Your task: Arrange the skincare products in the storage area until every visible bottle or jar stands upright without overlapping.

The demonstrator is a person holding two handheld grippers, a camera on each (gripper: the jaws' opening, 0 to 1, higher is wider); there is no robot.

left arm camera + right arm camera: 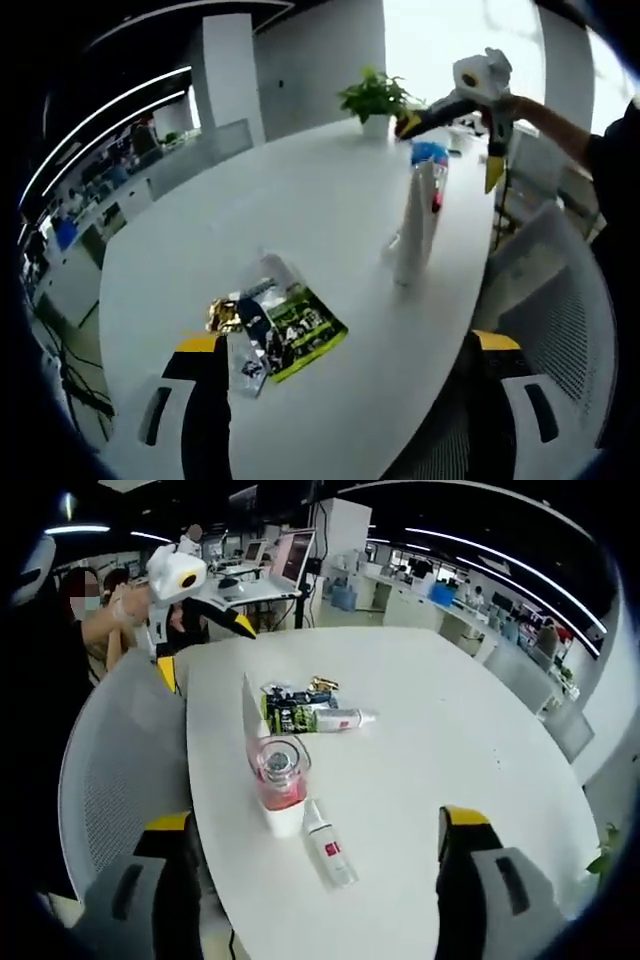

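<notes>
Two open, empty grippers, left gripper [345, 400] and right gripper [315, 875], flank the counter [450, 730]; the toppled small bottle [329, 854] lies just ahead of the right one, long axis pointing toward it, beside the upright pink-liquid jar [280, 780].

The left gripper [345, 365], a black two-jaw tool with yellow tips and white side plates, shows in the left gripper view with its jaws spread wide and nothing between them. The right gripper [315, 840], of the same black, yellow-tipped build, rises in the right gripper view with its jaws equally wide and bare. In the left gripper view the right gripper [450, 145] is held aloft at the upper right by a hand [512, 104] on a bare forearm leading into a dark sleeve [612, 150]. In the right gripper view the left gripper [205, 645] is raised at the upper left, gripped by a hand [125, 610], its yellow-tipped jaws apparently apart, though small at that distance.
</notes>
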